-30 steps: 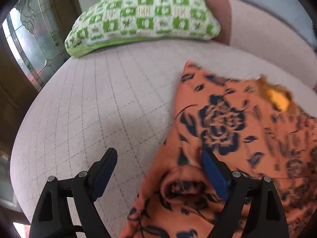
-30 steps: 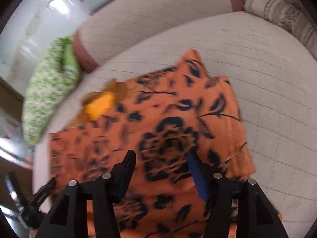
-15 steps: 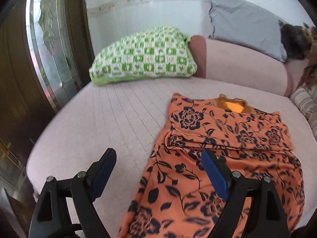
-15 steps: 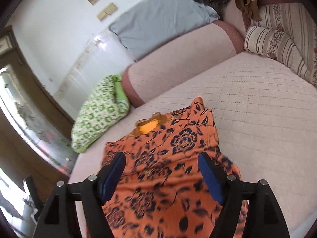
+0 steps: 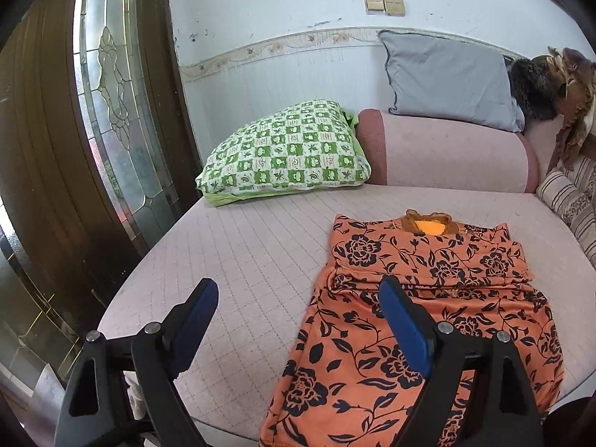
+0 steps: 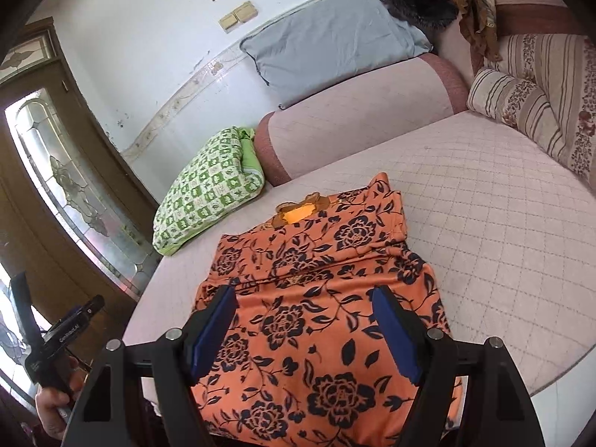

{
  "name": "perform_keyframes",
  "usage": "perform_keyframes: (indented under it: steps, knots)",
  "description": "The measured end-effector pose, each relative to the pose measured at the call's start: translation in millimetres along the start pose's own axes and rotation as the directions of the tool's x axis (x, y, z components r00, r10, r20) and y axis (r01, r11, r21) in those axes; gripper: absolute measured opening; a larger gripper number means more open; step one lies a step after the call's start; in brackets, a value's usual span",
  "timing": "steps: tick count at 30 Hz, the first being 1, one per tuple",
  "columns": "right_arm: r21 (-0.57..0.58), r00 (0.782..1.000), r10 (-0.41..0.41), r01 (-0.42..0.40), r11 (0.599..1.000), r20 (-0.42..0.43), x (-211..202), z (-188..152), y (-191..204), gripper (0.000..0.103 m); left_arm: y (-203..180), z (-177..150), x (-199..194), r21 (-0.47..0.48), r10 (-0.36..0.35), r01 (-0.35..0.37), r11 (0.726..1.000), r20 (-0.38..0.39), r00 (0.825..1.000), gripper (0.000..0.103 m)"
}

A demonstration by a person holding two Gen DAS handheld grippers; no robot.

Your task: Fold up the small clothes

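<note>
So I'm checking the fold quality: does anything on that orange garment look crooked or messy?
The orange floral garment lies mostly flat; its sleeves are folded inward, leaving a slightly uneven ridge across the middle. Nothing looks damaged.

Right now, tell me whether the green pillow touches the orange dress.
Apart. The left wrist view shows bare pink cushion between the green pillow and the orange dress.

Orange black-flowered garment (image 5: 428, 320): hem cut off by lower frame edge, both views. Striped beige cushion (image 5: 570, 201): cropped at right edge. Hand (image 6: 56, 406) holding left claw: partly out of frame, lower left of right wrist view.
</note>
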State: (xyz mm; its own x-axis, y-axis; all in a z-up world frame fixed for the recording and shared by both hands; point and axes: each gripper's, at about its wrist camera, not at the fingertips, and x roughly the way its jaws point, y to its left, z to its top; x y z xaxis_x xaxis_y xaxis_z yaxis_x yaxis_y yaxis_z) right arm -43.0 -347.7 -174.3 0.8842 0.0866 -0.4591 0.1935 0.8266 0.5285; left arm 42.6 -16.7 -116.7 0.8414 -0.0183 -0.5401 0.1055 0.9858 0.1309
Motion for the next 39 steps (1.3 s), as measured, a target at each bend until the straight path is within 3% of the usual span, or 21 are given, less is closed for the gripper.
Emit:
perform_keyframes:
  steps: [7,28,39]
  knots:
    - [-0.031,1.000,0.007,-0.007,1.000,-0.009,-3.3,-3.4,12.1,0.079,2.6,-6.4,-2.9,0.001,0.004,-0.004,1.000,-0.013,1.000,0.088]
    - [0.031,0.999,-0.011,0.012,0.999,-0.033,4.4,-3.0,-8.7,0.079,-4.5,-20.0,17.8,0.022,0.029,-0.027,0.999,-0.078,0.997,0.088]
    - [0.044,0.998,-0.018,0.021,0.999,-0.064,17.8,-7.1,-16.2,0.079,4.2,-34.5,38.9,0.000,0.020,-0.020,1.000,-0.167,0.986,0.088]
